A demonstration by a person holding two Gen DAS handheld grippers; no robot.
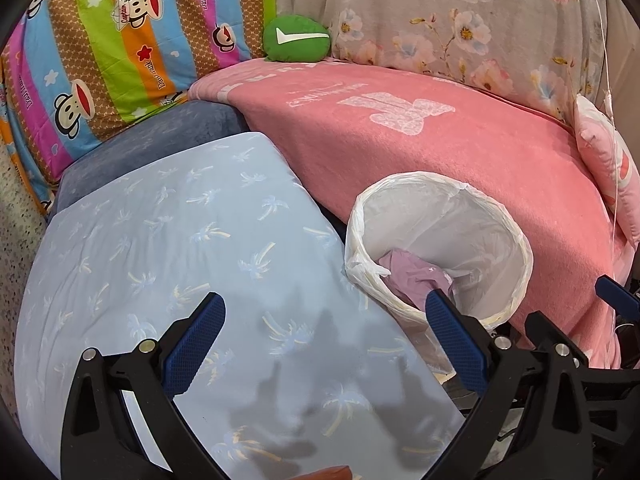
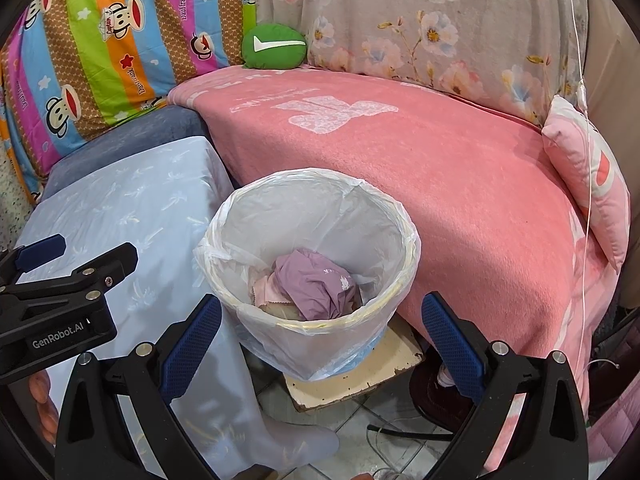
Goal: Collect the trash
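A round bin (image 2: pixel 224 240) lined with a white plastic bag stands on a small worn stool (image 2: pixel 384 364) between a light blue covered table (image 2: pixel 120 216) and a pink blanket. Crumpled purple trash (image 2: pixel 316 280) and pale pink scraps (image 2: pixel 266 286) lie inside it. My right gripper (image 2: pixel 320 332) is open and empty, just in front of the bin. My left gripper (image 1: pixel 324 328) is open and empty above the blue cloth (image 1: pixel 160 240), left of the bin (image 1: pixel 516 240), where the purple trash (image 1: pixel 408 272) shows. Each gripper shows at the edge of the other view.
A pink blanket (image 2: pixel 440 184) covers a sofa seat behind the bin. A green cushion (image 2: pixel 274 46), a striped cartoon quilt (image 2: pixel 100 52), a floral cover (image 2: pixel 420 20) and a pink pillow (image 2: pixel 588 184) lie around. A white cord (image 2: pixel 586 200) hangs at right. Tiled floor with a cable (image 2: pixel 400 432) lies below.
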